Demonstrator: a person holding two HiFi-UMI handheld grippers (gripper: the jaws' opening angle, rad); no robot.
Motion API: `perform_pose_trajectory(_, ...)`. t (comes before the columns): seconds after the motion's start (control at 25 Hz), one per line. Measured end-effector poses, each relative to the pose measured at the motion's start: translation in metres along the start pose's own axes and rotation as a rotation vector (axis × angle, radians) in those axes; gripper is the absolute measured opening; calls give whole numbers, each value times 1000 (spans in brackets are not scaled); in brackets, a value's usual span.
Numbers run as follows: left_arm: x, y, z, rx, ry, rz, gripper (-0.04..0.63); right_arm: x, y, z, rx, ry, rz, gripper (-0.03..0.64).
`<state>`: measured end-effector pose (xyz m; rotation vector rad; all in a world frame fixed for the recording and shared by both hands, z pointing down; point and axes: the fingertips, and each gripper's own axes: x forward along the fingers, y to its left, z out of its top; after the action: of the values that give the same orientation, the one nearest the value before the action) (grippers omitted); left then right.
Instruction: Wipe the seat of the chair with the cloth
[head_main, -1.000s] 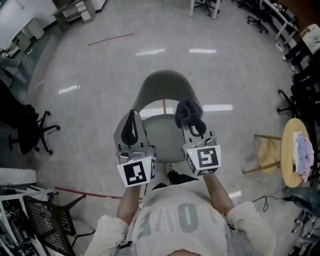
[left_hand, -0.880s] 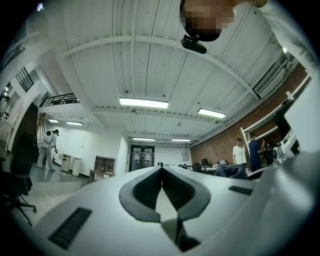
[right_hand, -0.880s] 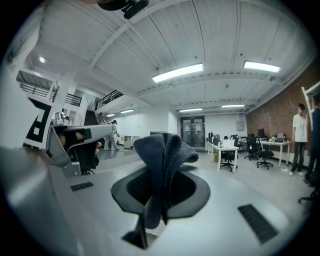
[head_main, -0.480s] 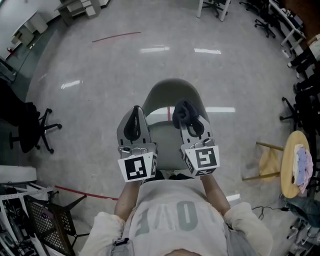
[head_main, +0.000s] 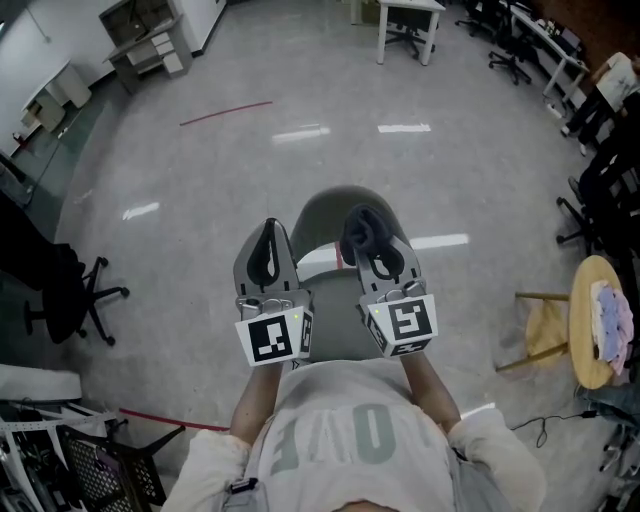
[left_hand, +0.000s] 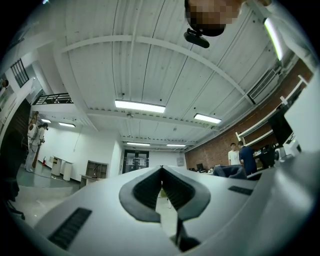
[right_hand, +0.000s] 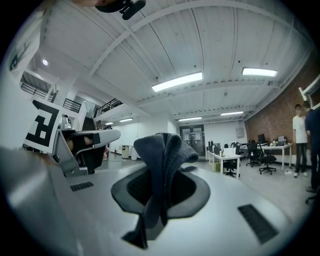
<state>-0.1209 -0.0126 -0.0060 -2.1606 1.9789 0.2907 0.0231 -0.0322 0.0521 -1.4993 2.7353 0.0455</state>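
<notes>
A grey shell chair stands on the floor right in front of me; most of its seat lies under my two grippers. My right gripper is shut on a dark grey cloth, which bunches over the jaw tips. In the right gripper view the cloth hangs folded between the jaws of the right gripper. My left gripper is held beside it, to the left, with nothing in it. In its own view the left gripper has its jaws closed tip to tip. Both grippers point up and away from the seat.
A round wooden stool with a pale cloth on top stands at the right. A black office chair is at the left, more chairs at the right edge. A white table is far ahead, and a black crate sits at lower left.
The head view has shifted, so the chair and floor marks lie lower in the picture. Both grippers stay side by side over the seat, the right one still shut on the cloth.
</notes>
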Motion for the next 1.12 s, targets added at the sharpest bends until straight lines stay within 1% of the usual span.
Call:
perform_pose_trajectory(0.24,-1,4,2,-9,-9,-2,15,1,3,11,-18,-26,-3,57)
perform_pose_trajectory(0.4,1,5,-1,-20,-3,0,15,2,4,11,-14,-25,4,57)
perform_pose_trajectory(0.68,3,5,-18,-37,37,-6,15,6,-3,-9,-7,39,-3,57)
perform_pose_trajectory(0.88,5,10,-38,-17,73,-14,15,18,-2,-24,0,60,23,57)
perform_pose_trajectory(1.04,8,21,-56,-14,105,-3,15,28,-2,-35,-29,71,27,57)
perform_pose_trajectory(1.12,12,22,-66,-13,115,-1,15,33,-6,-43,-12,85,34,57)
